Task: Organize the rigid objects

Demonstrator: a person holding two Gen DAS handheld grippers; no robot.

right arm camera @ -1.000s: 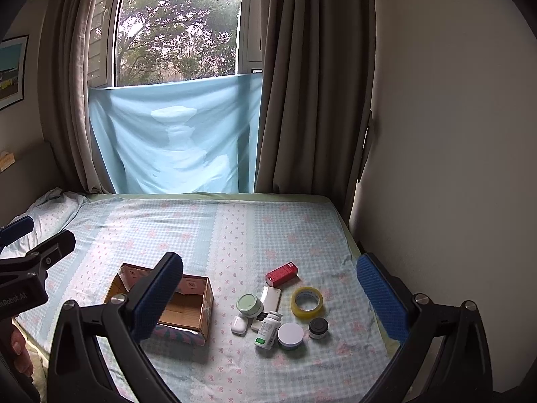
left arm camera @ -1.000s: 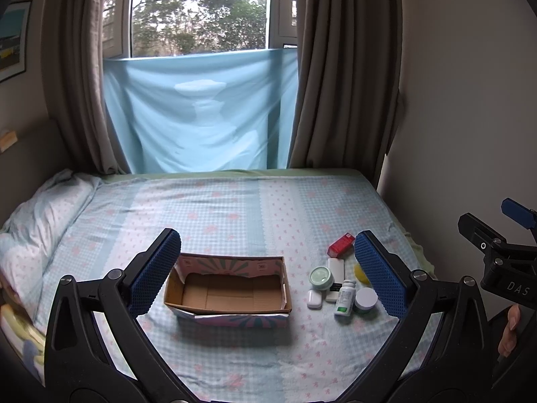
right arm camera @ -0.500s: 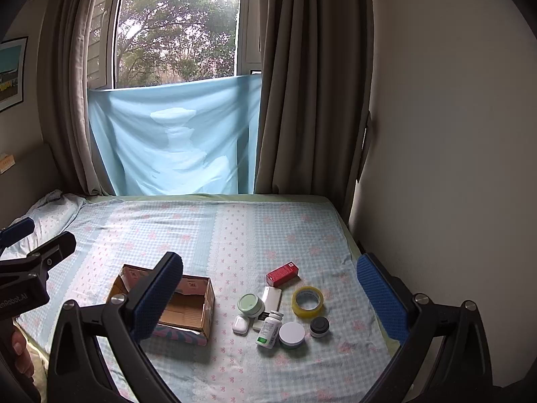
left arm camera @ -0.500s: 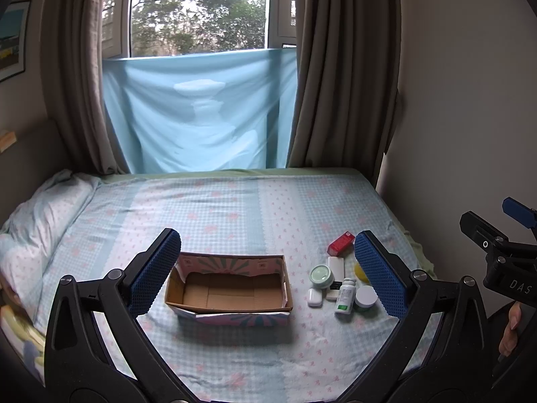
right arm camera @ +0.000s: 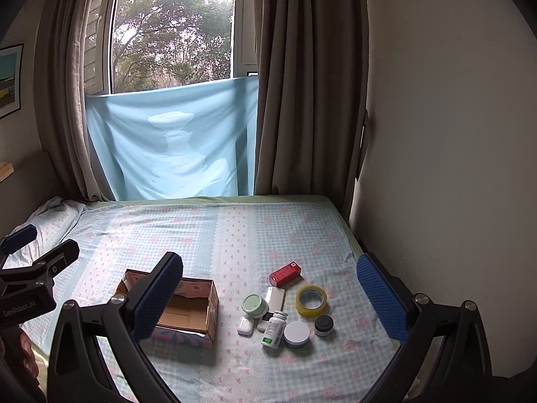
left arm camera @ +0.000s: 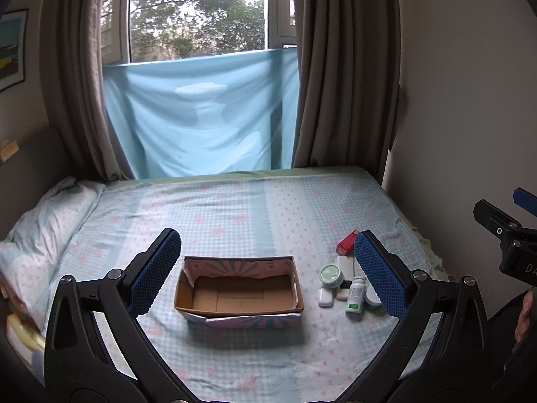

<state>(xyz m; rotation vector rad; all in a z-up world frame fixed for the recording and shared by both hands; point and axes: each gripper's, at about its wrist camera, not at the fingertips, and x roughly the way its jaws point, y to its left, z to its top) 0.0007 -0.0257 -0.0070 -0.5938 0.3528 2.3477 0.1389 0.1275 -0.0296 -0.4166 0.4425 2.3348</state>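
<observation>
An open, empty cardboard box [left arm camera: 239,294] [right arm camera: 188,309] sits on the bed. To its right lies a cluster: a red box [right arm camera: 285,273], yellow tape roll [right arm camera: 311,300], green-lidded jar [right arm camera: 255,305], white pill bottle [right arm camera: 274,329], white-lidded jar [right arm camera: 296,333], small black jar [right arm camera: 324,324], white earbud case [right arm camera: 245,325] and a flat white item [right arm camera: 276,297]. My left gripper [left arm camera: 266,273] is open and empty, held above the box. My right gripper [right arm camera: 270,299] is open and empty, above the cluster.
The bed [left arm camera: 235,208] has a checked blue sheet, with a pillow [left arm camera: 37,225] at the left. Curtains and a blue cloth [left arm camera: 201,114] hang at the far window. A wall [right arm camera: 436,168] borders the bed's right edge.
Both views have shifted only slightly; the box and the cluster sit a touch lower in the frames. Nothing was picked up or moved.
</observation>
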